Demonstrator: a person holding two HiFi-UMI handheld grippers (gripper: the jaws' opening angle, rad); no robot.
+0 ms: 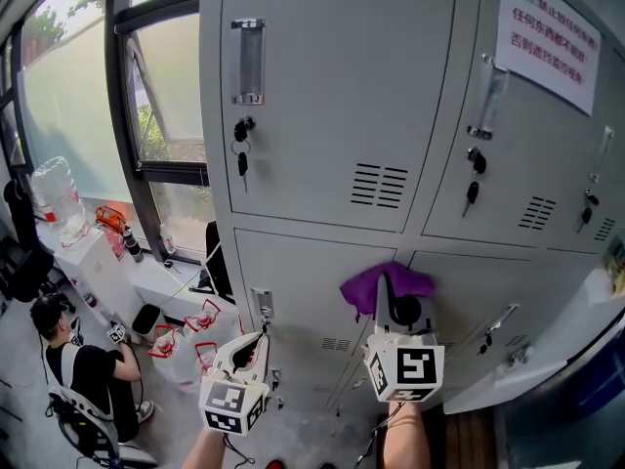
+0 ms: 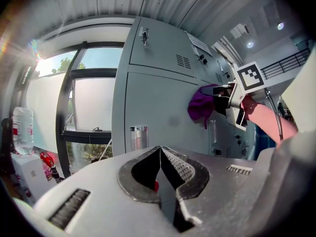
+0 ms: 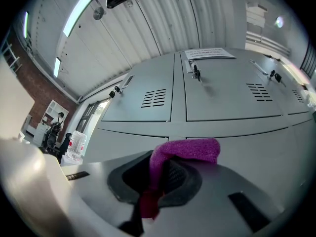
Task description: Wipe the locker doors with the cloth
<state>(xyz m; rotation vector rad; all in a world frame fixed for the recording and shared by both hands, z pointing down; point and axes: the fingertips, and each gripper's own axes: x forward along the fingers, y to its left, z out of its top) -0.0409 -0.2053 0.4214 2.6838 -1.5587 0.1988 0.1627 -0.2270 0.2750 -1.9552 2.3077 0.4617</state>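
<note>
lockers (image 1: 322, 86) of grey metal fill most of the head view, one upper row of doors and one lower row under it. at the left side stands a big window (image 1: 68, 96) with dark frame. below the window a person (image 1: 83, 369) in a black shirt sits on a chair, and a large water bottle (image 1: 59, 198) stands on a white unit near the glass. a white notice (image 1: 547, 32) with red print is stuck on the upper door at the right.

my right gripper (image 1: 388, 299) is raised to the lower row, just under the seam between the two rows. its jaws are closed on the purple cloth (image 1: 386, 283). one end of the cloth goes down between the jaws and the rest folds over their tips toward the door. the cloth seems to touch the door, but i cannot say it for sure.

my left gripper (image 1: 256, 345) hangs lower and to the left, in front of the lower left door, apart from it. its jaws are together and nothing is between them.

the upper left door has a chrome handle (image 1: 248, 62), a vent (image 1: 379, 186) and a small key (image 1: 242, 159) hanging from the lock.
</note>
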